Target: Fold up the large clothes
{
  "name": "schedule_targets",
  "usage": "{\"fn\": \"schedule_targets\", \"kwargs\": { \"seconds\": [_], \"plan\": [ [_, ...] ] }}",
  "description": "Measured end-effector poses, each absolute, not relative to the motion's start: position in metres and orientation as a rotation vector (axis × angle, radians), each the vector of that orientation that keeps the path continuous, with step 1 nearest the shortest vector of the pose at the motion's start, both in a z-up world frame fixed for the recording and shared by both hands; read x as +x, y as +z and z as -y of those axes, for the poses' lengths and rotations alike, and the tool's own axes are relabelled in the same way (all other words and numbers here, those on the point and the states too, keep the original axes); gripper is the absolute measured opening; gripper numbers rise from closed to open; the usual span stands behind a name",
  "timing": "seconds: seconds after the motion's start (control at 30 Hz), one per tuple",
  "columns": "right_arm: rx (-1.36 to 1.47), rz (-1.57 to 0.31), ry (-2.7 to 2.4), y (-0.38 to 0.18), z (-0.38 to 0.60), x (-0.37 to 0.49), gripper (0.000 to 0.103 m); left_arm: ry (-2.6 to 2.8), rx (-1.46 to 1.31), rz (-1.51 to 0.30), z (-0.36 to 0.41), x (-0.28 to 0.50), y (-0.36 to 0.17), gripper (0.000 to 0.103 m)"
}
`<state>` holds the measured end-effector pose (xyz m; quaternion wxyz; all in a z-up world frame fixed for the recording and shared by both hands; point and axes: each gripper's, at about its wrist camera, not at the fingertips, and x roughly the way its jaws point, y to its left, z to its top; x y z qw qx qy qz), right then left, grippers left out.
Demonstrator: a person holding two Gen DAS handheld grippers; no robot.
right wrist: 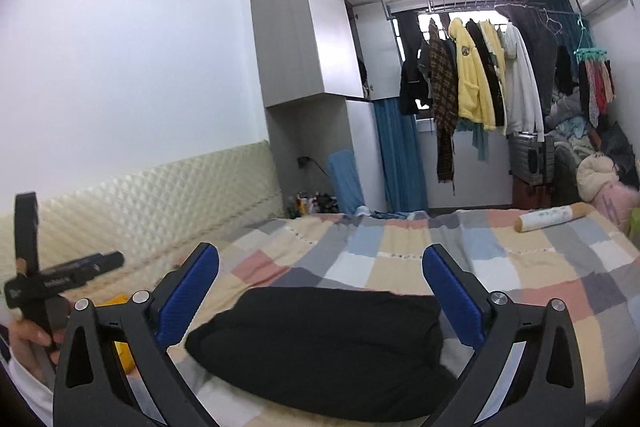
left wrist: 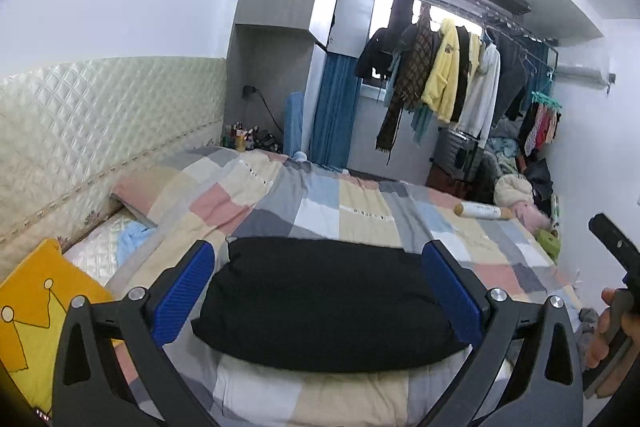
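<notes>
Black folded garment [left wrist: 328, 303] lying on checked bedspread [left wrist: 360, 211], left gripper [left wrist: 320, 291] above it, blue-padded fingers [left wrist: 184, 291] spread wide, holding nothing, right wrist view, right gripper [right wrist: 320, 291] likewise wide apart and unladen over garment [right wrist: 320, 351], left hand [right wrist: 28, 339] gripping handle at left edge.

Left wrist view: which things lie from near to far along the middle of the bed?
Black folded garment → checkered quilt → blue curtain at the far wall.

Open checked quilt [right wrist: 500, 267] beyond black folded garment [right wrist: 320, 343], roll [right wrist: 552, 217] far right, headboard [left wrist: 100, 123] flanking left
</notes>
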<state>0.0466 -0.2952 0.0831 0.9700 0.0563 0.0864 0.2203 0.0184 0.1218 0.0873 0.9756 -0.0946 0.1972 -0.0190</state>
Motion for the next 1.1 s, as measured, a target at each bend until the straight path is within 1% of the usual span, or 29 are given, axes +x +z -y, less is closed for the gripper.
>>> {"fn": "schedule_targets", "kwargs": {
  "seconds": [0.3,0.73,0.93,1.1],
  "plan": [
    [0.069,-0.180,0.400,0.052,0.278,0.006,0.103,-0.086,-0.122,-0.448,-0.097,-0.004,0.055,0.103],
    [0.051,-0.367,0.342,-0.020,0.259,0.012,0.103,-0.072,-0.110,-0.522,-0.082,-0.014,0.012,0.103],
    [-0.007,-0.384,0.300,-0.037,0.254,0.011,0.103,-0.058,-0.120,-0.563,-0.081,-0.015,-0.004,0.103],
    [0.016,-0.416,0.306,-0.048,0.257,0.014,0.103,-0.054,-0.140,-0.585,-0.084,-0.017,-0.012,0.103]
  ]
}}
